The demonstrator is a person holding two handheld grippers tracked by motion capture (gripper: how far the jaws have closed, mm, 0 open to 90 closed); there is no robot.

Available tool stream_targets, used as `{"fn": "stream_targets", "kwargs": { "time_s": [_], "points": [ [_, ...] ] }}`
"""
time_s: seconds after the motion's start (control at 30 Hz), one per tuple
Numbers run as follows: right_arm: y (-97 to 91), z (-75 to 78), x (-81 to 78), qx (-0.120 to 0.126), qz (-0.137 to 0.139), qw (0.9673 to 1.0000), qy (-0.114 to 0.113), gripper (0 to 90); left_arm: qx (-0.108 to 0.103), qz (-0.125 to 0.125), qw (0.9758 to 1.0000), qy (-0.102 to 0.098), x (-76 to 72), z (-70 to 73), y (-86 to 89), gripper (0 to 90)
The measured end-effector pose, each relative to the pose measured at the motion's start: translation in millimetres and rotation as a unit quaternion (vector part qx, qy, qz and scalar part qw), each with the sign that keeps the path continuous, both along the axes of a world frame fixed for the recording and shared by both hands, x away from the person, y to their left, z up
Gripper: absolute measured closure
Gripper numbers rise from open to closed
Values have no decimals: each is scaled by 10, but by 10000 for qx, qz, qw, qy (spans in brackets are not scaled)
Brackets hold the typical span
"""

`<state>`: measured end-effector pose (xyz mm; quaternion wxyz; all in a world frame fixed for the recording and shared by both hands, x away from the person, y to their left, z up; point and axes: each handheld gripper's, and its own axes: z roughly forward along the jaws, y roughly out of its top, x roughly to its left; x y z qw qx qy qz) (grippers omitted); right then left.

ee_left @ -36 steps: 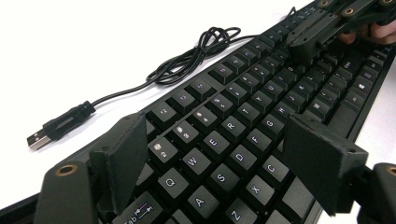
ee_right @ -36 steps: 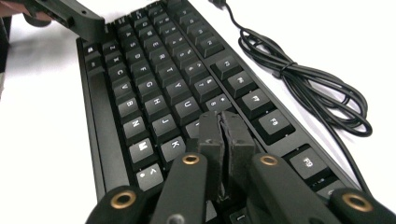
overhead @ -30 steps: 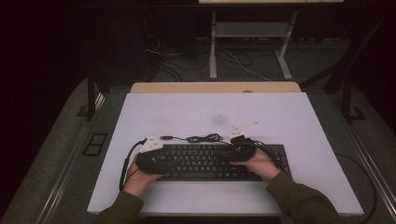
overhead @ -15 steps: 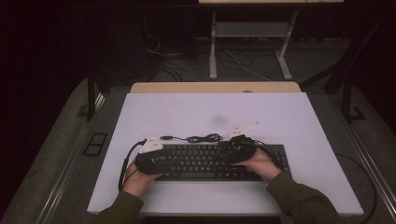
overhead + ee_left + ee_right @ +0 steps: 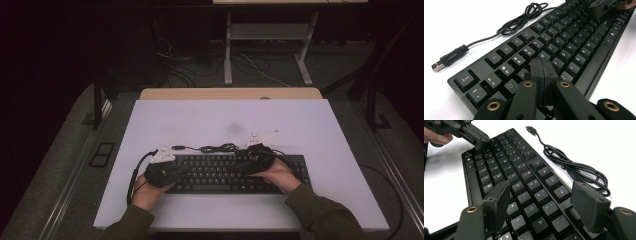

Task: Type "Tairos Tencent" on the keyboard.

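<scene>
Your left claw (image 5: 541,72) just snapping closed, clenched on nothing, tips over W-E keys of keyboard (image 5: 220,172) at near centre of tabletop (image 5: 310,125). Right claw (image 5: 544,206) just spreading, released above O-P keys. Looks like key-pressing: left ready to poke.

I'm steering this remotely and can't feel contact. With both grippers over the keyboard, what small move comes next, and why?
Probably press the left gripper straight down: its jaws have just closed, empty, with tips over the keyboard's E/D keys. The right gripper has just been opening and hovers wide above the right-hand keys.
</scene>
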<state>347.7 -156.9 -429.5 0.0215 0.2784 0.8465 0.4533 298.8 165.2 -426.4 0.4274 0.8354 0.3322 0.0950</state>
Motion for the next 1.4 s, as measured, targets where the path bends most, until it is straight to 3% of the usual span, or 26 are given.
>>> {"fn": "stream_targets", "kwargs": {
  "time_s": [0.27,0.3,1.0,1.33,1.4],
  "points": [
    [-2,4,1,10,-2,10000,-12,314,76,-15,10000,37,8,-38,-36,883],
    [-2,5,-1,9,-6,10000,-6,314,167,-54,9998,27,13,-38,-34,884],
    [2,1,-1,-16,3,10000,-26,312,274,-69,9995,129,29,-98,-82,883],
    [2,7,-7,3,-16,10000,-20,312,249,-41,9996,79,23,-76,-78,883],
    [-1,9,-5,13,-22,10000,-21,312,147,5,9999,43,17,-55,-71,883]
  ]
}}
